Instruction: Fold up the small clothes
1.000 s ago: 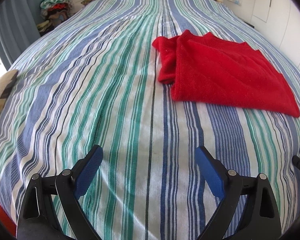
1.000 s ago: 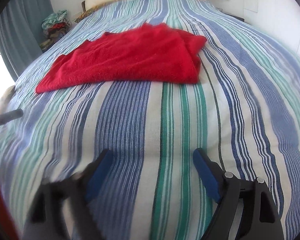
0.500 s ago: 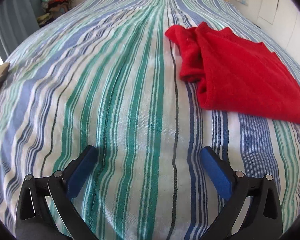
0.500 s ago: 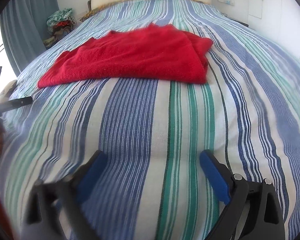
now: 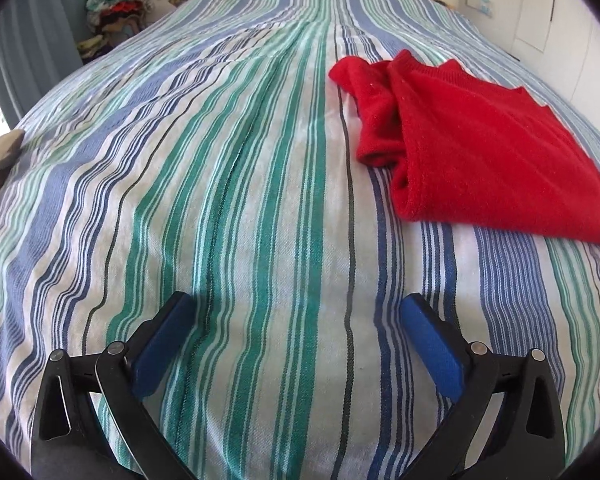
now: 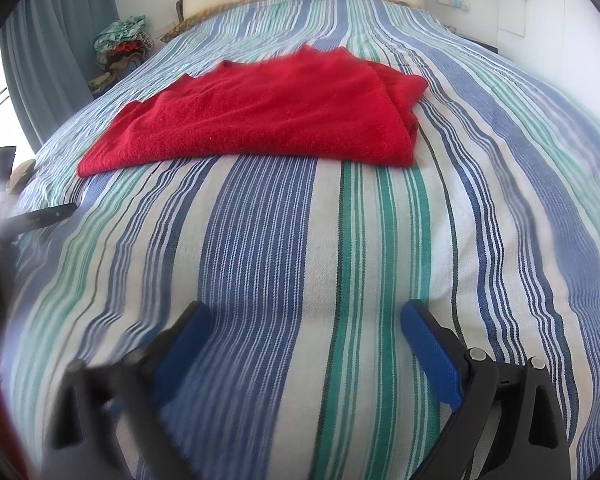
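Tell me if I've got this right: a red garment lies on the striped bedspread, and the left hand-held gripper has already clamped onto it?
Not quite. The red garment does lie on the striped bedspread, but the left hand-held gripper has not clamped it: the left wrist view shows its jaws wide open over bare bedspread, apart from the garment.

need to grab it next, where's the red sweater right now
The red sweater lies folded on the striped bedspread, upper right in the left view, centre in the right view, ahead of both open tools.

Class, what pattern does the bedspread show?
The bedspread has blue, green and white stripes, clearest in the left wrist view.
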The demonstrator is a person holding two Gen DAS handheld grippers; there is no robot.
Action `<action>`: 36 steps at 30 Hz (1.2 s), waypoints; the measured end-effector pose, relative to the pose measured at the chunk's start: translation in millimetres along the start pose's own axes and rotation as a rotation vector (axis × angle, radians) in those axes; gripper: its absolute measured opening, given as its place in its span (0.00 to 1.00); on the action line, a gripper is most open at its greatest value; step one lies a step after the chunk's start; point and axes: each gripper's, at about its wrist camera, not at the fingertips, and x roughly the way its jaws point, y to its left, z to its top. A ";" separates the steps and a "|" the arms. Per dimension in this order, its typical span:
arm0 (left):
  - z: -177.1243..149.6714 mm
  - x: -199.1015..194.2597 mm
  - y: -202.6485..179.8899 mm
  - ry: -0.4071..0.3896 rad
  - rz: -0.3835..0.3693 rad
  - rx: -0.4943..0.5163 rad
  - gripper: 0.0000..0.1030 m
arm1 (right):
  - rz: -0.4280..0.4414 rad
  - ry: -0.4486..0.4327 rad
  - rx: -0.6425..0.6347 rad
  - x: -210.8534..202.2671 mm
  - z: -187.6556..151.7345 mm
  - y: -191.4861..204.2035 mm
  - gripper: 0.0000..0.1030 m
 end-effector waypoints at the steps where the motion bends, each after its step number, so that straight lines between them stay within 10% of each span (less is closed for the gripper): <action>1: 0.0 0.0 -0.6 0.000 0.000 0.001 1.00 | 0.000 0.001 -0.001 0.2 -0.1 0.1 0.93; 36: 0.8 0.2 0.0 0.001 0.001 0.001 1.00 | 0.012 0.004 -0.004 1.6 1.2 -0.3 0.96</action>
